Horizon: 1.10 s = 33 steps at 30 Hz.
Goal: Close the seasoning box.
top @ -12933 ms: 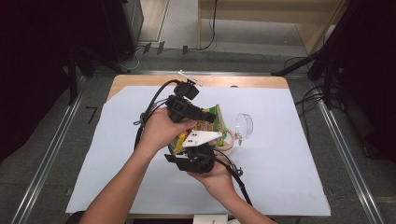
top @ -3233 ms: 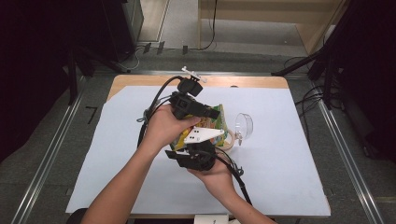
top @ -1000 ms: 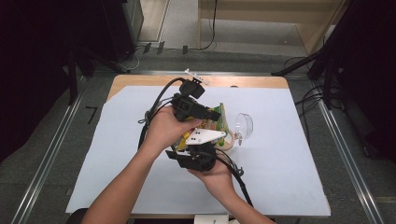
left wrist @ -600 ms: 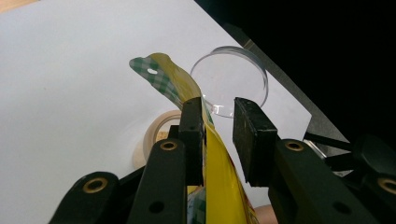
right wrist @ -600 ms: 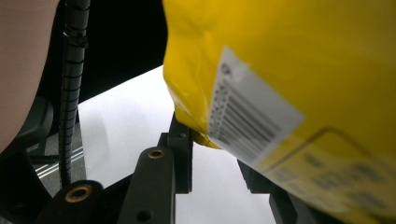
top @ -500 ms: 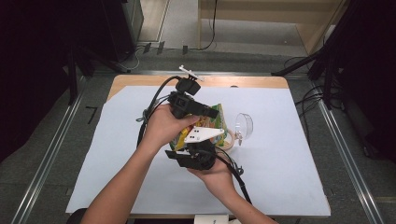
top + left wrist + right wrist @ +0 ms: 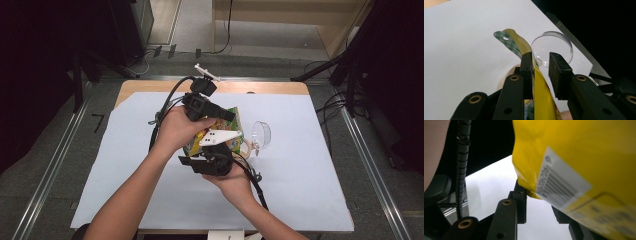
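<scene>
Yellow snack bag [image 7: 231, 131], green-checked at top edge, held up above white-covered bench [image 7: 320, 190], between both tongs. Left tongs [image 7: 541, 65]: bag film against left pad, gap to right pad; pinch not confirmed, cannot tell. Right tongs [image 7: 537, 202]: bag corner between pads near left pad, barcode label facing camera, right pad largely hidden; grip cannot tell. Clear round lid [image 7: 261, 134] on bench just right of bag. Black cable [image 7: 165, 107] trailing from left tongs.

One yellow packet [image 7: 227, 131], one clear round lid [image 7: 261, 134], two tools.
</scene>
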Motion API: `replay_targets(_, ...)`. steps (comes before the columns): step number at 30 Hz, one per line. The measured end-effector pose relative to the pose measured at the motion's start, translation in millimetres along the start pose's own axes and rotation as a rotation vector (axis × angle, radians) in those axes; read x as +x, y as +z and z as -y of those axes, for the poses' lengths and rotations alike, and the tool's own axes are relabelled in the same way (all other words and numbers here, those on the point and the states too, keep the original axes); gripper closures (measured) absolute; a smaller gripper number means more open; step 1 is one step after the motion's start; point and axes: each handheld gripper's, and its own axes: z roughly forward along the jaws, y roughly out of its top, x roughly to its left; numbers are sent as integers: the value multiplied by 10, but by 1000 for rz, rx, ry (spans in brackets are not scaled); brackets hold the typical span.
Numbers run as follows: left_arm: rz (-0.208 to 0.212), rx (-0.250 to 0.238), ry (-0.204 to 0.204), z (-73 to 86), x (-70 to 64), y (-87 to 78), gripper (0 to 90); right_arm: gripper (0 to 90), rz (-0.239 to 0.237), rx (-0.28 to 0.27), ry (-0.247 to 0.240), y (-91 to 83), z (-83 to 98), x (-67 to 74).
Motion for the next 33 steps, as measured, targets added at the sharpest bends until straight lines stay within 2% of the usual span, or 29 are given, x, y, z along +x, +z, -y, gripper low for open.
replay_targets(2,-6,11,0,-8,6,41,741,688,-13,6,28,6,8,-28)
replay_targets(3,3,17,-8,-10,24,55,745,688,-17,6,36,13,15,-37)
replay_targets(7,33,26,-39,-16,92,62,748,692,-5,13,24,11,20,-34)
replay_targets(11,44,39,-51,-24,113,67,747,691,0,14,15,11,17,-28)
replay_targets(21,42,44,-43,-22,92,59,743,691,1,12,9,1,17,-12)
replay_targets(25,45,43,-48,-26,82,52,743,685,18,14,-6,-10,7,13)
replay_targets(33,41,55,-43,-35,69,53,740,687,12,6,-3,-18,6,20)
